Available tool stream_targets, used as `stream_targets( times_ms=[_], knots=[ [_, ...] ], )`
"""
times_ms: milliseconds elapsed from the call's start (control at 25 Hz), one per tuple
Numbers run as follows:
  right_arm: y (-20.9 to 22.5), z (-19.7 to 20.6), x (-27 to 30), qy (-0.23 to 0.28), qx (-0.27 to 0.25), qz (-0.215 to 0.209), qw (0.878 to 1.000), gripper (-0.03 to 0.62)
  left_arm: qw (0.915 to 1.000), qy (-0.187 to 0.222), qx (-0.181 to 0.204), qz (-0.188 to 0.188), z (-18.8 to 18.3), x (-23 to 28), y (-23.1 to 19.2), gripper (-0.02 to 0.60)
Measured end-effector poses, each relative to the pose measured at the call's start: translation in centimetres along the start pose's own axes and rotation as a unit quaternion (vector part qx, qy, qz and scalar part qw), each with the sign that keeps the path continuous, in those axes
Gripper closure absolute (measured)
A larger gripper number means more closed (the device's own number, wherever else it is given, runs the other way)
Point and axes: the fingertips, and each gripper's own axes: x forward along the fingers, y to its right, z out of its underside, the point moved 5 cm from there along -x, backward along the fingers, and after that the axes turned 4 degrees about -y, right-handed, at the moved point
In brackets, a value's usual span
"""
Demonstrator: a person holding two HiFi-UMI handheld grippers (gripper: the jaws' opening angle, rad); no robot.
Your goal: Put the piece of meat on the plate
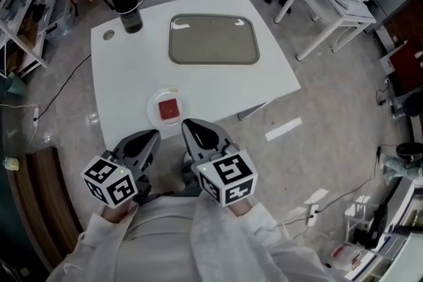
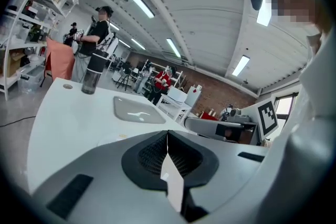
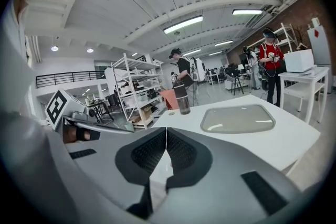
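Grey shells and black ribbed pads fill both gripper views. Our left tongs are pressed together with nothing between the pads, and our right tongs are likewise closed and empty. We hold the two side by side, low in front of our body, about at the near edge of the table and pointing across it (a resting posture, we judge, since there is nothing to carry).

Just beyond their tips lies the plate, close to that near edge where we can reach it easily. The piece of meat, red and squarish, sits on the plate roughly at its middle. As things lie, we judge the task done.

Further out, the tray lies flat in the middle of the table. The bottle stands upright near the far left corner, well apart from the plate, probably parked there to keep the working path free.

We count two tongs, one plate, one piece of meat, one tray and one bottle.
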Motion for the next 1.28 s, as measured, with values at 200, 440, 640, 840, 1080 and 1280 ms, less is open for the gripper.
stream_targets(
  times_ms=[200,440,640,840,1080,1280],
  knots=[
    [3.3,-1.5,2.0,-0.007,-0.010,-0.012,1.000,0.579,0.9998,0.011,-0.013,-0.010,-2.0,3.1,-1.7,0.572],
    [5.8,-2.1,3.7,-0.023,-0.006,-0.023,0.999,0.579,0.9994,0.010,-0.029,-0.014,-3.0,5.8,-2.5,0.572],
    [6.3,-2.0,4.8,-0.036,-0.003,-0.034,0.999,0.579,0.9991,-0.001,-0.041,-0.007,-3.0,6.7,-3.2,0.571],
    [6.4,-1.6,5.1,-0.041,0.000,-0.032,0.999,0.579,0.9989,-0.004,-0.046,-0.006,-2.9,6.9,-3.6,0.572],
    [6.3,-1.8,5.7,-0.040,0.012,-0.018,0.999,0.579,0.9988,-0.015,-0.047,-0.005,-3.3,6.5,-4.9,0.572],
    [6.2,-1.9,5.8,-0.039,0.020,-0.008,0.999,0.579,0.9987,-0.022,-0.045,-0.002,-3.7,6.4,-5.4,0.572]
  ],
)
